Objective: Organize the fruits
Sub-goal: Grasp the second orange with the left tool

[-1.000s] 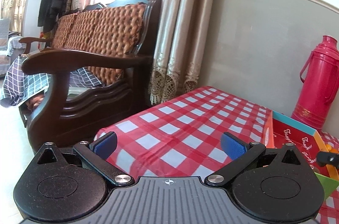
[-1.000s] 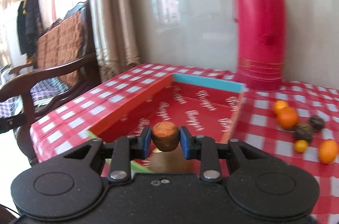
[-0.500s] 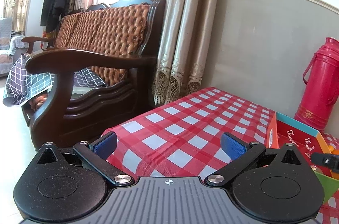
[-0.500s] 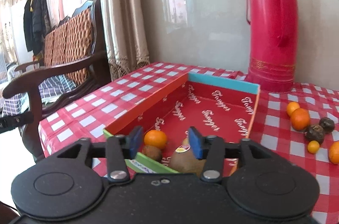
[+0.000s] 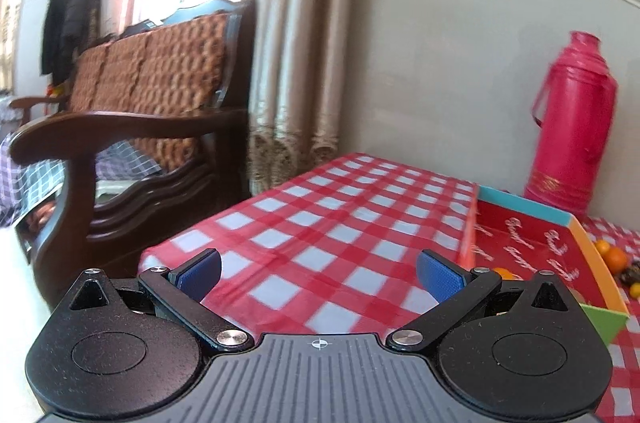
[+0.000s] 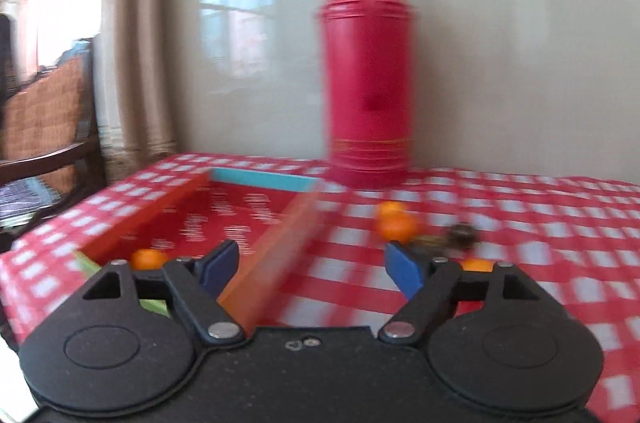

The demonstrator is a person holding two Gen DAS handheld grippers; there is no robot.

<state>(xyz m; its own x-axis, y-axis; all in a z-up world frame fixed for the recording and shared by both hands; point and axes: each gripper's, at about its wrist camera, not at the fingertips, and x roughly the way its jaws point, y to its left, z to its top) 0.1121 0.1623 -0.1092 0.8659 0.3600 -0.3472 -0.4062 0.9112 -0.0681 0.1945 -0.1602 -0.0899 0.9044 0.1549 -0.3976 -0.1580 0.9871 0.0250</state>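
Observation:
A shallow red tray point(image 6: 236, 219) with orange, teal and green walls lies on the checked tablecloth; it also shows in the left wrist view point(image 5: 528, 251). An orange fruit point(image 6: 146, 258) lies in its near corner. Loose oranges point(image 6: 394, 223) and dark round fruits point(image 6: 462, 237) lie on the cloth right of the tray, and show small in the left wrist view point(image 5: 614, 257). My right gripper point(image 6: 312, 269) is open and empty above the tray's right wall, blurred by motion. My left gripper point(image 5: 318, 273) is open and empty over the cloth left of the tray.
A tall red thermos point(image 6: 370, 79) stands against the wall behind the tray. A dark wooden armchair point(image 5: 132, 127) and curtains point(image 5: 298, 63) stand beyond the table's left edge point(image 5: 192, 227).
My right gripper let go of its orange-brown fruit into the tray, opened wide and swung right toward the loose fruits. My left gripper turned slightly right.

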